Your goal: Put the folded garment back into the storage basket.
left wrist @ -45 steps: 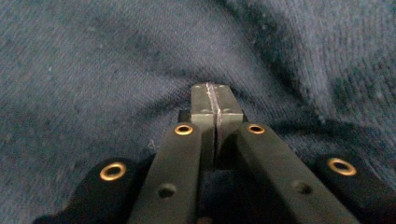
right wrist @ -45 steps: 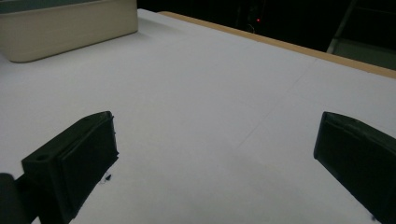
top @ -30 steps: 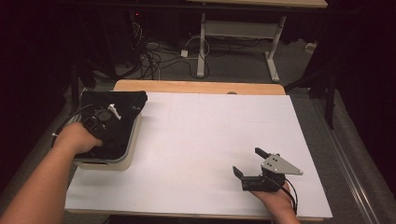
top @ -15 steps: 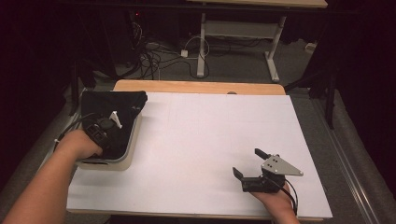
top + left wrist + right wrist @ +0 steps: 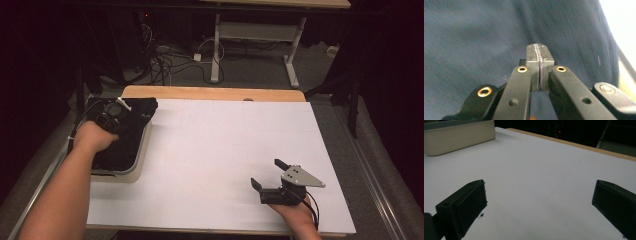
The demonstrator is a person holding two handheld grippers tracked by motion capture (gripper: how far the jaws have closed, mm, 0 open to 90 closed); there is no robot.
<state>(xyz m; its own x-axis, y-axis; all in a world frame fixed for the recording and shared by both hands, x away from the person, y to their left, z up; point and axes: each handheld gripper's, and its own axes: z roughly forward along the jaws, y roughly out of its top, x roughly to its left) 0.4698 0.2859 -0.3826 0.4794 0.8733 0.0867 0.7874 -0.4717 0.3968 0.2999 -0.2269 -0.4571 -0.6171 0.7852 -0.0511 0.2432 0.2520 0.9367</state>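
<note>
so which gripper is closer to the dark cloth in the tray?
Left. The left gripper is over the dark cloth in the tray, jaws shut; the right gripper sits open, far across the table.

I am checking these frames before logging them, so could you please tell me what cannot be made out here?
- High view: how the left hand-held gripper meets the dark cloth in the bin; black on black, and the hand covers it.
- Left gripper view: whether cloth is pinched; the jaws are shut, but their tips hide the contact.
- Right gripper view: the bin is cut off by the top edge, its contents unseen.
- High view: the right hand-held gripper hides the table under it.
</note>
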